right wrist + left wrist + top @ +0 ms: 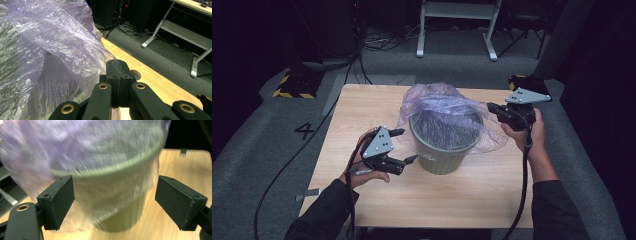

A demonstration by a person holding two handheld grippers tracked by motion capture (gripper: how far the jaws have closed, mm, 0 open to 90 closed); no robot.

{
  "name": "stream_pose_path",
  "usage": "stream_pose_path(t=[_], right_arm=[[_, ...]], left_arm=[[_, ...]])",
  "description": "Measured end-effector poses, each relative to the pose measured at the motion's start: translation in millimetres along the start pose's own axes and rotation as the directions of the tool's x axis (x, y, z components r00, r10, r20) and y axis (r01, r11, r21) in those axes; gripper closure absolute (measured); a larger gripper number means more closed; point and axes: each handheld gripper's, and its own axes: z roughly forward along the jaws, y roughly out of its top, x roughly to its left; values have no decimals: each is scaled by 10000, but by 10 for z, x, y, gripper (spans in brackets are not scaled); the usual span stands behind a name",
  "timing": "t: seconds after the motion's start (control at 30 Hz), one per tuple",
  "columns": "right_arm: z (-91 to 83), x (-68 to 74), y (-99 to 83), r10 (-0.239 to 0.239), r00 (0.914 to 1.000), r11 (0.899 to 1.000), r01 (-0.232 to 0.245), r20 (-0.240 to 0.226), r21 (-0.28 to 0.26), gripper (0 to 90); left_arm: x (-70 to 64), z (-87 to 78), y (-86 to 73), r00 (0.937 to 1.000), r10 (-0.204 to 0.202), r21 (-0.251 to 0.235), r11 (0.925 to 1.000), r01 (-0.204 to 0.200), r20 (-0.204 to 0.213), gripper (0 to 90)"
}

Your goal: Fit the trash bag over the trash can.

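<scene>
A green ribbed bin (pixel 442 159) stands in the middle of the wooden table (pixel 362 107). A thin purple plastic bag (pixel 439 102) is draped over its mouth and spills past the rim. My left gripper (pixel 408 145) sits open just left of the bin, level with its wall; in the left gripper view the bin (pixel 122 220) and bag (pixel 75 150) lie between the wide jaws of my left gripper (pixel 115 197). At the bin's right, my right gripper (pixel 490 107) is shut on the bag's edge, and the bag (pixel 50 37) runs taut into my right gripper (pixel 116 62).
The table's right edge (pixel 155 82) lies close behind the right gripper. A white desk frame (pixel 457 30) and floor cables lie beyond the far edge. A yellow-and-black striped block (pixel 292 86) sits on the floor at far left. Bare wood lies in front of the bin.
</scene>
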Motion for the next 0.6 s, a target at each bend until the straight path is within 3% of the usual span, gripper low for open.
stream_pose_path(t=[0.1,0.13,0.2,0.33,0.4,0.47,0.6], right_arm=[[11,3,-3,38,10000,10000,-38,-23,-50,878],[22,4,-5,78,9999,9999,-79,-64,-65,872],[46,4,-10,131,9998,9999,-132,-126,-51,869],[76,7,-23,156,9994,9999,-157,-305,-51,847],[78,7,-33,229,9993,9997,-231,-294,-69,824],[75,-4,-43,351,9989,9993,-355,-299,-128,798],[72,-22,-63,468,9987,9988,-470,-192,-137,797]], left_arm=[[53,96,-46,9992,-378,356,9986,381,-110,155],[63,119,-52,9982,-462,437,9979,478,-375,162],[117,160,-81,9978,-613,502,9968,626,-258,217],[191,234,-116,9966,-542,696,9959,585,-615,341],[237,276,-128,9958,-568,810,9947,625,-712,470],[261,305,-133,9947,-86,924,9956,182,-1026,617],[303,339,-131,9973,138,960,9954,-67,-727,869]])
